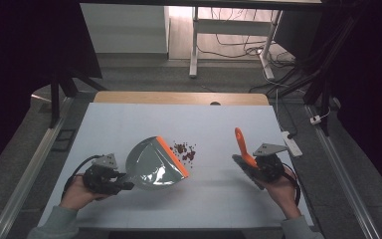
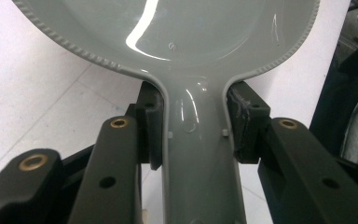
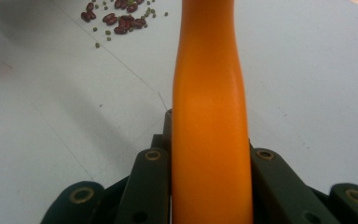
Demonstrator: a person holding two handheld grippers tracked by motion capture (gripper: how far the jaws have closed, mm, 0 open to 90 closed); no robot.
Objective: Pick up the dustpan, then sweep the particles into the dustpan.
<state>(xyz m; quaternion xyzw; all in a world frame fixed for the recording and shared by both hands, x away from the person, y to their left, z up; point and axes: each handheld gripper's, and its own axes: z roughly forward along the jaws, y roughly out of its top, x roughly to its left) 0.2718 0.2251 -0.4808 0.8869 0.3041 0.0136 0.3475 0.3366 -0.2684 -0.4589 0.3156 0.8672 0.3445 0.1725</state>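
The left claw [image 1: 124, 183] is clamped on the neck of the handle of a grey plastic dustpan with an orange rubber lip [image 1: 154, 164]; the left gripper view shows a pad pressing each side of the handle [image 2: 199, 154] just below where the pan widens. Gripping that close to the pan looks meant to keep the wide scoop from twisting. The dustpan lies low over the white table [image 1: 129, 124], its orange lip turned toward a small scatter of dark red beans and tiny green ones [image 1: 185, 151] — the lip sits just beside that pile, not touching it that I can see, so the pan seems placed as a catcher.

The right claw [image 1: 254, 164] is closed on the orange handle of a small hand brush [image 1: 243, 149]. In the right gripper view the orange handle [image 3: 209, 140] fills the gap between both jaws and points toward the beans [image 3: 116, 16]. In the high view the handle stands up and away from the hand, well apart from the beans. By my reading the sweep has not begun — the brush must cross to the pile's far side and push the beans toward the lip.
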